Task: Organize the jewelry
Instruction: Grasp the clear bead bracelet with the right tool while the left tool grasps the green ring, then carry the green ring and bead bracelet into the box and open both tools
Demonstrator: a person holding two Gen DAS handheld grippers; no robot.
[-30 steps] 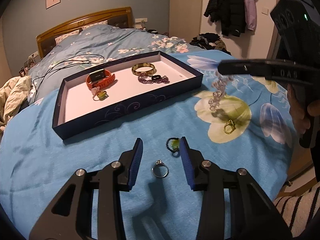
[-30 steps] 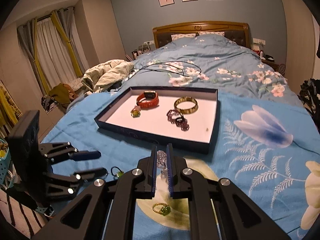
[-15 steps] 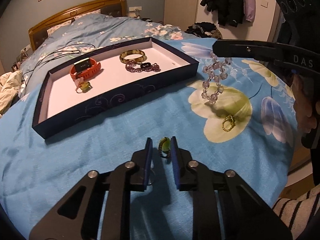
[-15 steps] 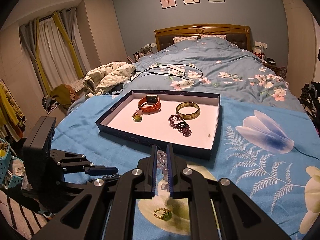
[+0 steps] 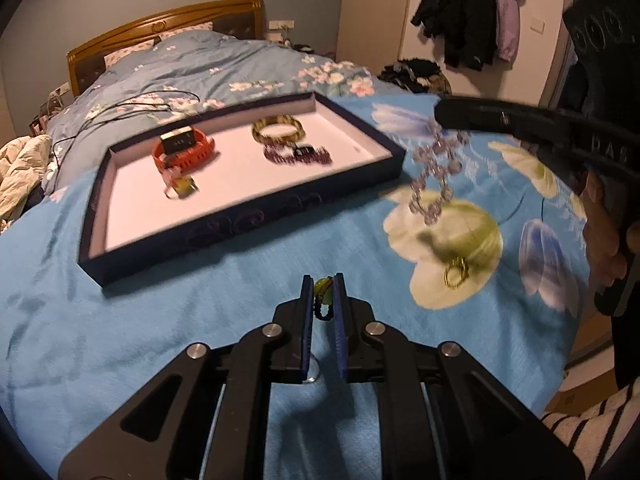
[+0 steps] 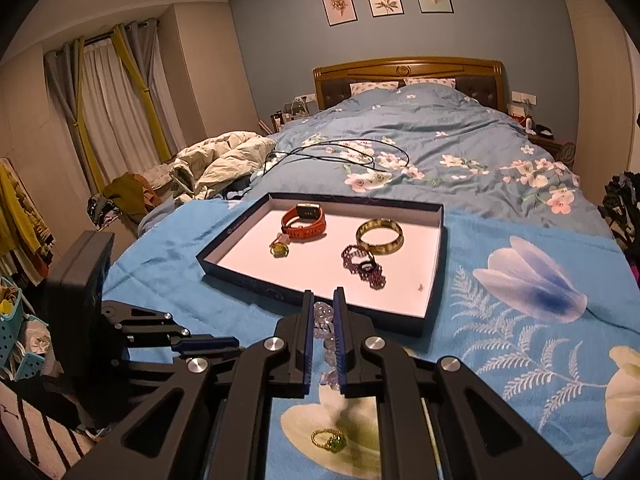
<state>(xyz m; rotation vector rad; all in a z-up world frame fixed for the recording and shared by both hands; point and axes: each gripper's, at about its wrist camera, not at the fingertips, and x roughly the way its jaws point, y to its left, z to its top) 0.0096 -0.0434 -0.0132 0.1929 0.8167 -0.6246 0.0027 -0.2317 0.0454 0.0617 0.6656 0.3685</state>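
My left gripper is shut on a small black beaded ring with a green stone, held just above the blue bedspread. A silver ring lies on the spread under its jaws. My right gripper is shut on a clear bead bracelet, which dangles in the air; it also shows in the left wrist view. A dark blue tray holds an orange watch, a gold bangle, a purple bead bracelet and a small ring. A gold ring lies on the spread.
Black cables lie on the quilt beyond the tray. A crumpled cream duvet sits at the bed's left side. Coats hang on the far wall. The bed's edge drops off at the right.
My left gripper has closed fully on the green-stone ring and lifted it off the spread. My right gripper has raised the clear bead bracelet higher and nearer the tray.
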